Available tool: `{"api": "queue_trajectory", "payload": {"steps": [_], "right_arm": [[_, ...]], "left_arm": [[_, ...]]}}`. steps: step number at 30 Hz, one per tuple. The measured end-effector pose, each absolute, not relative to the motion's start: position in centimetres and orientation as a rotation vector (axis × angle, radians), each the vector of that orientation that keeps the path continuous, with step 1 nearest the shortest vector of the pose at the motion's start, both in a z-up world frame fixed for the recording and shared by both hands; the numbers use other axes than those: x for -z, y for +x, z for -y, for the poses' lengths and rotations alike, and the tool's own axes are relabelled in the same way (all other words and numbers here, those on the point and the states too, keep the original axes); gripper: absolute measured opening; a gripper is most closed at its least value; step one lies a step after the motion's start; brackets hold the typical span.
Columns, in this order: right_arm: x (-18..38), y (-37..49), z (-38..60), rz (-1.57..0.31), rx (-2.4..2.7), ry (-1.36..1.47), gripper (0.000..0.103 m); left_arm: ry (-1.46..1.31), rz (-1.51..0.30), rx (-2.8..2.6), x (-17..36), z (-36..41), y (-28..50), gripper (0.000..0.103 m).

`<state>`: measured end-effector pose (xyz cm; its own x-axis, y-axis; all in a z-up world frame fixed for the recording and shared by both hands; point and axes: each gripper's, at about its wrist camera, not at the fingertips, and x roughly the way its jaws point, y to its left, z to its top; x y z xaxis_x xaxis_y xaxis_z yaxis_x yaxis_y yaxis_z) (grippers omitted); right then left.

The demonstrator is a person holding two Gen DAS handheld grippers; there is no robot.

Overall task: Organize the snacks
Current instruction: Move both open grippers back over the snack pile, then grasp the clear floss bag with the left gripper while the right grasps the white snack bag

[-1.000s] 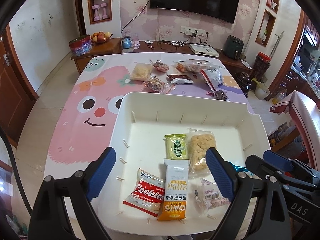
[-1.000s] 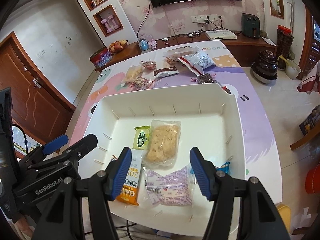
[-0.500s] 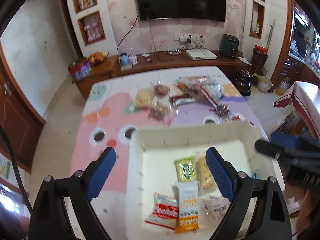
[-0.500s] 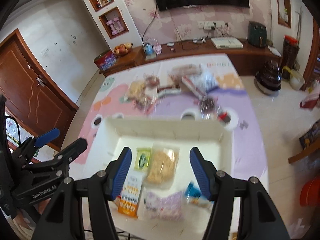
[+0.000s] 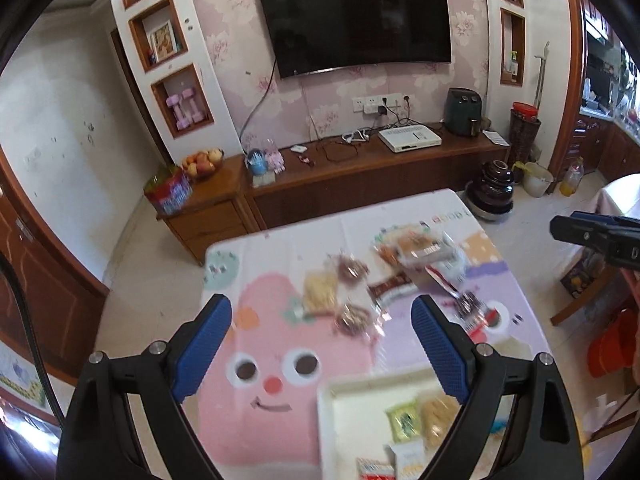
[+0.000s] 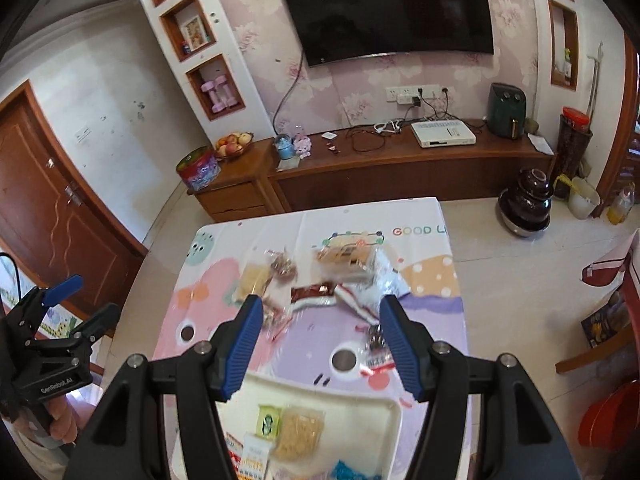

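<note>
Both jaws wide, nothing held: left gripper (image 5: 320,344); right gripper (image 6: 320,340); loose snack packets (image 6: 310,293) toward tabletop's far edge; probably light, crinkly, slippery; best pinched mid-body.

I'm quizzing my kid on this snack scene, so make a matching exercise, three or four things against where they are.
Things:
1. green packet
2. brown wrapper
3. fruit bowl
4. left hand-held gripper

Places:
A. wooden cabinet
B. raised above the table, open
C. inside the white bin
D. loose on the cartoon tablecloth

Pairs: 1-C, 2-D, 3-A, 4-B
</note>
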<state>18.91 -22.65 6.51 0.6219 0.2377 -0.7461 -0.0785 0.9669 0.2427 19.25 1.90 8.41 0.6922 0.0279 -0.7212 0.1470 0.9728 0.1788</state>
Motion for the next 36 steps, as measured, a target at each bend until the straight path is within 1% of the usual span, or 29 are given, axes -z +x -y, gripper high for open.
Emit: {"api": "queue_trajectory", "payload": {"steps": [2, 5, 12, 16, 19, 24, 28, 30, 32, 33, 36], "right_arm": [[-6.4, 21.1, 23.1, -0.899, -0.179, 0.192, 0.061], [-5.1, 24.0, 23.3, -0.931, -0.158, 0.185, 0.061], [2.1, 30.6, 23.2, -1.087, -0.132, 0.170, 0.061], [7.2, 33.7, 23.7, -1.178, -0.109, 0.197, 0.061], [10.2, 35.0, 23.9, -1.226, -0.092, 0.218, 0.061], [14.0, 36.0, 24.3, -1.291, -0.070, 0.233, 0.061], [15.8, 36.0, 24.5, -1.313, -0.093, 0.266, 0.061], [16.2, 36.1, 24.6, -1.319, -0.097, 0.287, 0.064], [16.5, 36.0, 24.6, -1.312, -0.086, 0.286, 0.071], [16.6, 36.1, 24.7, -1.314, -0.087, 0.296, 0.072], [17.4, 36.2, 25.1, -1.323, -0.090, 0.349, 0.076]], "left_arm": [[0.245, -0.812, 0.060, -8.2, -2.0, 22.1, 0.091], [0.232, -0.878, 0.046, -6.1, -2.6, 26.3, 0.091], [0.188, -1.065, 0.018, 3.2, -4.6, 35.5, 0.091], [0.179, -1.149, 0.018, 8.5, -4.8, 38.8, 0.087], [0.178, -1.177, 0.026, 11.4, -4.7, 40.4, 0.086], [0.152, -1.237, 0.026, 16.0, -4.9, 42.6, 0.086], [0.165, -1.277, 0.023, 18.6, -4.8, 43.2, 0.086], [0.161, -1.295, 0.024, 19.8, -4.7, 43.5, 0.086], [0.165, -1.311, 0.020, 20.7, -4.6, 43.7, 0.085], [0.165, -1.318, 0.021, 21.2, -4.5, 43.7, 0.084], [0.155, -1.345, 0.030, 22.3, -4.5, 43.7, 0.075]]}}
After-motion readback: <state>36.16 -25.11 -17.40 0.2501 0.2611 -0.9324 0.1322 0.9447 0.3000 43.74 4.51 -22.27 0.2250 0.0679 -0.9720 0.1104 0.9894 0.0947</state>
